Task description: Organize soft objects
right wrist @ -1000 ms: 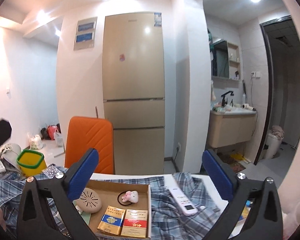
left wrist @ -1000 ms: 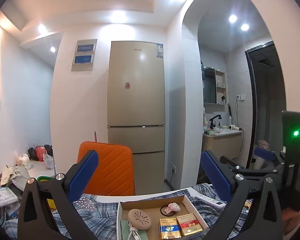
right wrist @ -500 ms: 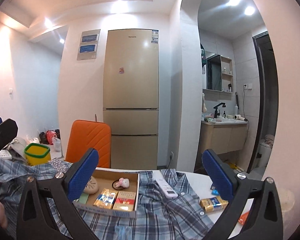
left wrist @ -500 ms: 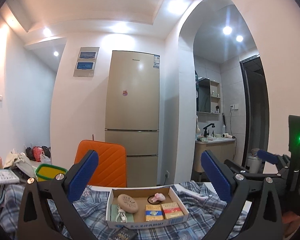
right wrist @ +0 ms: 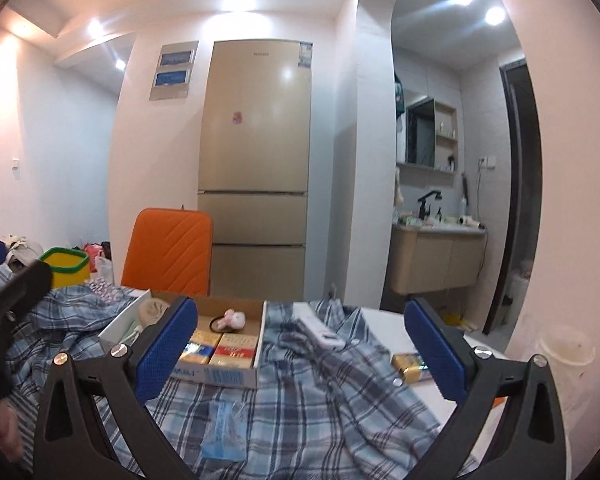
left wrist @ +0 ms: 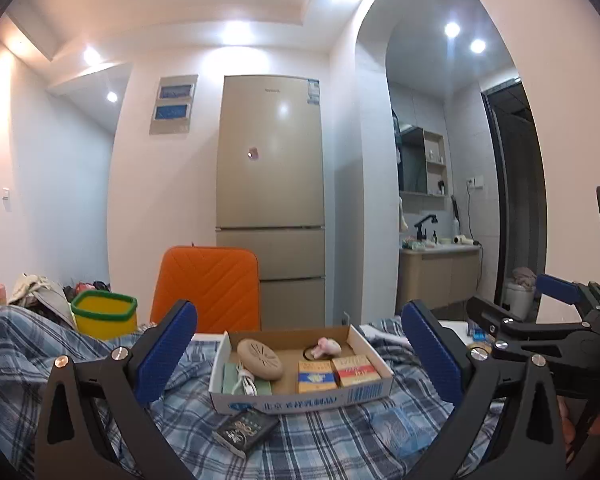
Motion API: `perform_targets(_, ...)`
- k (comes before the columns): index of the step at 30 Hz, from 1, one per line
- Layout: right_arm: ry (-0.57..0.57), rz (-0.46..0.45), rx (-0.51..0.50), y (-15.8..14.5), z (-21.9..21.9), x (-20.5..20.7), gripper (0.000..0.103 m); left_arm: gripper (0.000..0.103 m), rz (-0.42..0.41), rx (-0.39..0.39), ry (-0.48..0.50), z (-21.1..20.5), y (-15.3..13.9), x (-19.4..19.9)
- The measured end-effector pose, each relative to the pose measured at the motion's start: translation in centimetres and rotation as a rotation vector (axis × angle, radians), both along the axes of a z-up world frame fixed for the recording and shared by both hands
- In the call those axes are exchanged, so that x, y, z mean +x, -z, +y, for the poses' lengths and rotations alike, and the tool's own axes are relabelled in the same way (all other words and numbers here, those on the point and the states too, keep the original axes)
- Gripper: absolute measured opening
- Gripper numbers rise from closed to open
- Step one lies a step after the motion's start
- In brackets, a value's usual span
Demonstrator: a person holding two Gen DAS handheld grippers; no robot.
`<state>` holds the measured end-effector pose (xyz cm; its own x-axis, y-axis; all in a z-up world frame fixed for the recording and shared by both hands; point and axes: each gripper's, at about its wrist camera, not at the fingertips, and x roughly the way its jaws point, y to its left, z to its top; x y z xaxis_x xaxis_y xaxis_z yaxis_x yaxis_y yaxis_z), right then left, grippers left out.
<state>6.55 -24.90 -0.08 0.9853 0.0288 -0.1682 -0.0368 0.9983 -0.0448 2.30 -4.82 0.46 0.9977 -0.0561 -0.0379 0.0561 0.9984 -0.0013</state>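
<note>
Both grippers hung above the table with nothing between their blue pads: the left gripper and the right gripper each stood spread wide. Beneath them a rumpled blue plaid shirt lay across the table, spreading under a shallow cardboard box holding two small packets and a pink plush toy. A white remote control rested on the shirt.

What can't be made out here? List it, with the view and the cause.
- Table under the plaid shirt: covered by cloth, both views.
- Round beige item in the cardboard box: right view, blocked by the right gripper finger.
- Dark packet print: left view, too small.
- Left gripper: right view, cut by the edge.
</note>
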Motion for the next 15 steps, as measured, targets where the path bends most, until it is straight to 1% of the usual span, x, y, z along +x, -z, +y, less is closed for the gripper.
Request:
perform_targets(2, 0.011, 0.01, -0.009, 0.3, 0.1, 0.2, 0.103, 0.103, 0.009, -0.005, 0.002, 0.1, 0.3, 0.0)
perform_targets(5, 0.01, 0.026, -0.015, 0.6, 0.2, 0.5, 0.103, 0.103, -0.002, -0.021, -0.001, 0.4, 0.3, 0.0)
perform_targets(9, 0.0, 0.034, -0.019, 0.8, 0.2, 0.5, 0.103, 0.103, 0.014, -0.031, -0.003, 0.7, 0.5, 0.1)
perform_targets(12, -0.011, 0.044, -0.018, 0.8, 0.2, 0.5, 0.103, 0.103, 0.053, -0.034, 0.014, 0.7, 0.5, 0.5)
perform_targets(15, -0.033, 0.062, -0.008, 0.7, 0.2, 0.9, 0.103, 0.103, 0.125, -0.045, 0.034, 1.0, 0.6, 1.4)
